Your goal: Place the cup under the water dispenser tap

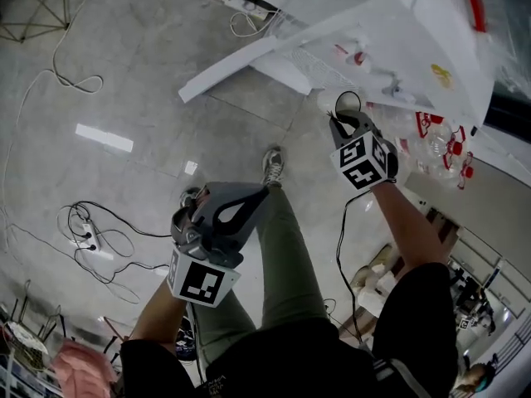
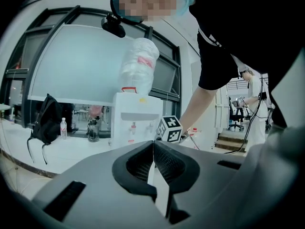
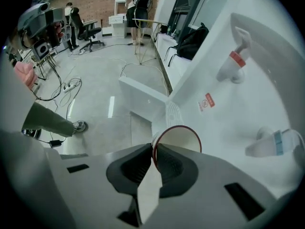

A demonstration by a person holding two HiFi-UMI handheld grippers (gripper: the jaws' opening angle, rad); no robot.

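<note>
Though left gripper (image 2: 153, 146) jaws together and empty, right gripper (image 3: 153, 150) jaws tight on cup (image 3: 182, 138) rim.

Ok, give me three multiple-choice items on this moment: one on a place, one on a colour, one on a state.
1. Where is the cup? A on the floor; B in the right gripper's jaws; C on a shelf.
2. The dispenser's taps are: A red and blue; B both green; C both black.
3. The left gripper's jaws are: A wide apart; B closed on a bottle; C together, empty.
Answers: B, the jaws pinch its rim; A, their caps show it; C, they meet with nothing between.
</note>
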